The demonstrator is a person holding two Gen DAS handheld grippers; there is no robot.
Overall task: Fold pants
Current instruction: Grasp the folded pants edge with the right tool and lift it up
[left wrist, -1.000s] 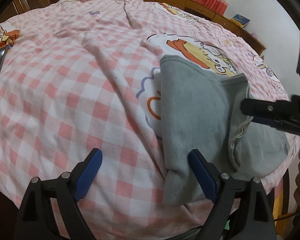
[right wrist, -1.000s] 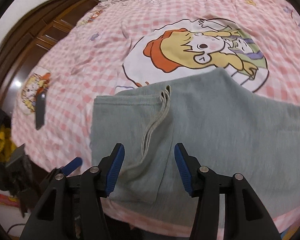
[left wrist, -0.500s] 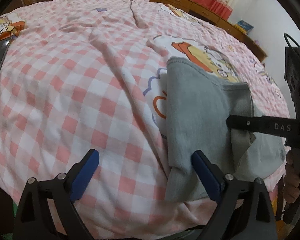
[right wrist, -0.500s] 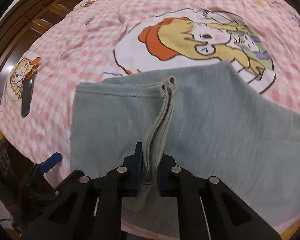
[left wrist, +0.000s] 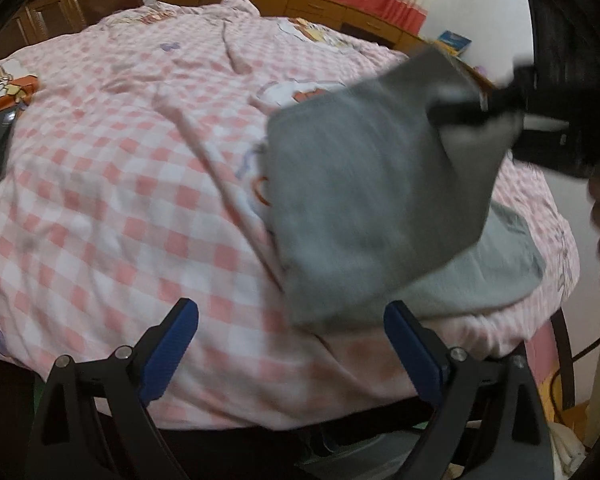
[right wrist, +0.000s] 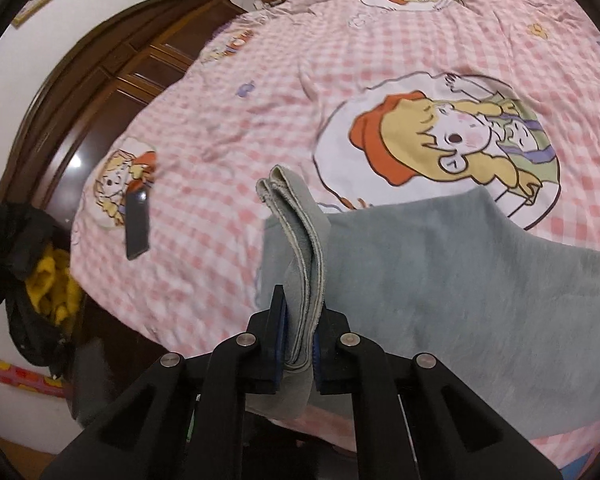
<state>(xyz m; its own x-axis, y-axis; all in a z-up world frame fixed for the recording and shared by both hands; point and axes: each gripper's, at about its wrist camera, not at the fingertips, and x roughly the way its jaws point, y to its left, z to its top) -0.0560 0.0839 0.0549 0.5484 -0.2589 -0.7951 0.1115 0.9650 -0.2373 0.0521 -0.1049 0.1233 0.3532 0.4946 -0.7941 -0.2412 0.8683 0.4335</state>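
The grey pants lie near the front edge of the bed, on a pink-and-white checked cover printed with cartoon children. They are soft, plain, fleecy-looking cloth, already doubled over so that several layers stack at one end.

The right gripper has just clamped down, and its blue pads are pinched tight on that stacked end: from its own camera you can see three or four stitched hems standing up in a narrow ridge between the fingers, curling away toward the cartoon print. The rest of the garment spreads out flat to the right of the ridge, smooth with hardly a wrinkle.

From the left gripper's camera the gripped end hangs in the air as a broad grey flap, slanting down to the part lying on the cover. That view is smeared by motion, so I can't make out the edges of the flap well.

The left gripper hovers over the near edge of the bed with its fingers spread wide and nothing between them; the flap's lower corner is just beyond its tips.

A dark flat phone-like thing lies on the cover well to the left of the pants.
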